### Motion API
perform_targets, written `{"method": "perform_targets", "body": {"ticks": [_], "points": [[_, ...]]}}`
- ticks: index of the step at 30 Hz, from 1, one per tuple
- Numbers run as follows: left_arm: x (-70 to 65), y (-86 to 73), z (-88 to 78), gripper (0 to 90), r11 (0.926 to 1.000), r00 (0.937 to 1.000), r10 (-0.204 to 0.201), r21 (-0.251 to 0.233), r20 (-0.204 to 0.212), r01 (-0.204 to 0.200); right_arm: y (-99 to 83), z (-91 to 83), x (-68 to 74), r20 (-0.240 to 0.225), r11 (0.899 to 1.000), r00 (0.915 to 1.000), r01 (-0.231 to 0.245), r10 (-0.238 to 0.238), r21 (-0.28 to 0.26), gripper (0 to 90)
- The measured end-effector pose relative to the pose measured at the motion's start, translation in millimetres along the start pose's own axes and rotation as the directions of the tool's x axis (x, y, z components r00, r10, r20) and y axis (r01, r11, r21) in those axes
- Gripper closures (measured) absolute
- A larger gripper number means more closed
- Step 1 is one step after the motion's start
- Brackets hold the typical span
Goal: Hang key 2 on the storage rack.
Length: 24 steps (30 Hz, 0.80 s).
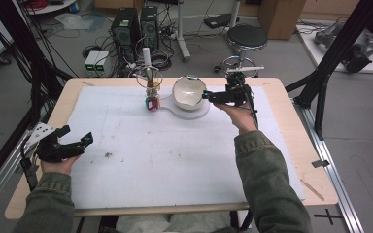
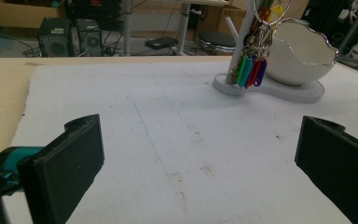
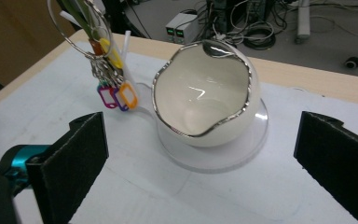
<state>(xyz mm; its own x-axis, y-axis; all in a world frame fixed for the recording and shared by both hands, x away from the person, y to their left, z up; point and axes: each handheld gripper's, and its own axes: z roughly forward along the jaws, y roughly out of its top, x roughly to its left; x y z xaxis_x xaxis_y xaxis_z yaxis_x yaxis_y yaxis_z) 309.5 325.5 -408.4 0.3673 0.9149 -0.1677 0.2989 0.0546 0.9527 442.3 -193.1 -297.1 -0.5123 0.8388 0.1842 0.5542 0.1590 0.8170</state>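
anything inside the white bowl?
The white bowl looks empty: the right gripper view shows bare glossy inner wall and bottom with only light reflections. The near wall hides a strip of the interior just behind the front rim.

Left gripper (image 1: 75,140) held low at the near left, in the left hand (image 1: 54,164), jaws spread wide and pointing toward the right and slightly away. Same wide gap between jaws in the left gripper view (image 2: 198,163). Right gripper (image 1: 206,96) extended far forward in the right hand (image 1: 240,116), arm nearly straight, green sleeve (image 1: 267,179) to the wrist, jaws pointing left. Jaws wide apart in the right gripper view (image 3: 200,158), gripping nothing.
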Motion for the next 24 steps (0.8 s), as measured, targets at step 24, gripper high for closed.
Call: {"method": "perform_targets", "body": {"ticks": [24], "points": [[-0.1,0.0,-0.1,1.7,1.0,1.0,0.001,0.001,-0.004,-0.001,-50.8,-23.9,-18.6,0.037,1.0,0.999,-0.025,0.026,-0.018,2.0]]}}
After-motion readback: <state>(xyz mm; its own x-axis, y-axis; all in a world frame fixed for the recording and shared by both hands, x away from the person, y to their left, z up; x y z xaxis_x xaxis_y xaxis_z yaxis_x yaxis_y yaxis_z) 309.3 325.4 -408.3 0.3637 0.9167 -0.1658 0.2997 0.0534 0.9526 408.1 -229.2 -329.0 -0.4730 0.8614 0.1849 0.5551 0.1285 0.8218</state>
